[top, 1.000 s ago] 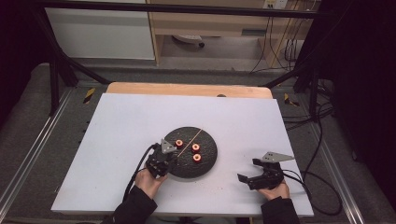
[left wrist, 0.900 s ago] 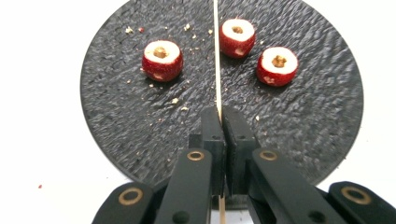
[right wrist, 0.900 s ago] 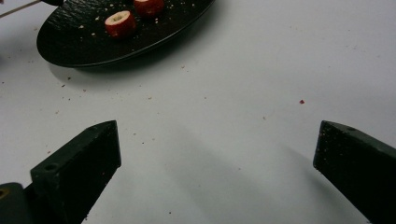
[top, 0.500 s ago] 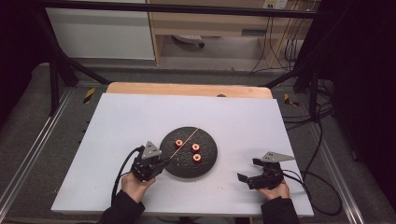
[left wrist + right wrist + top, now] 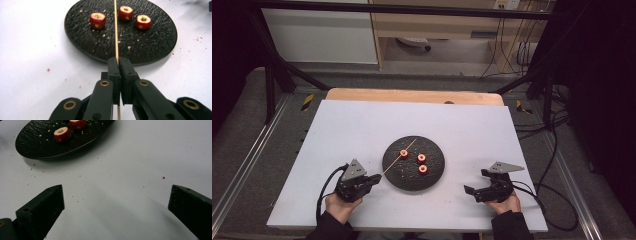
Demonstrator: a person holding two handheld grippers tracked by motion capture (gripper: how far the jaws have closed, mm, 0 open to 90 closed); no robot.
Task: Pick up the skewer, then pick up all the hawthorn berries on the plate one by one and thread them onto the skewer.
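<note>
Left gripper (image 5: 117,62) jaws clamped on thin wooden skewer (image 5: 116,30), which runs up-centre over the rough black round plate (image 5: 155,42). High view: skewer slants lower left to upper right. Right gripper (image 5: 116,202) gapes wide, holding nothing, above the smooth white table (image 5: 140,155)

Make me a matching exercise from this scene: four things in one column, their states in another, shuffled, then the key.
Things:
1. left gripper
2. right gripper
3. skewer
4. plate

States:
A. open, nothing between its fingers
B. clamped at one end, reaching over the plate
C. shut on the skewer
D. holds three red fruit pieces and crumbs

Pairs: 1-C, 2-A, 3-B, 4-D
</note>
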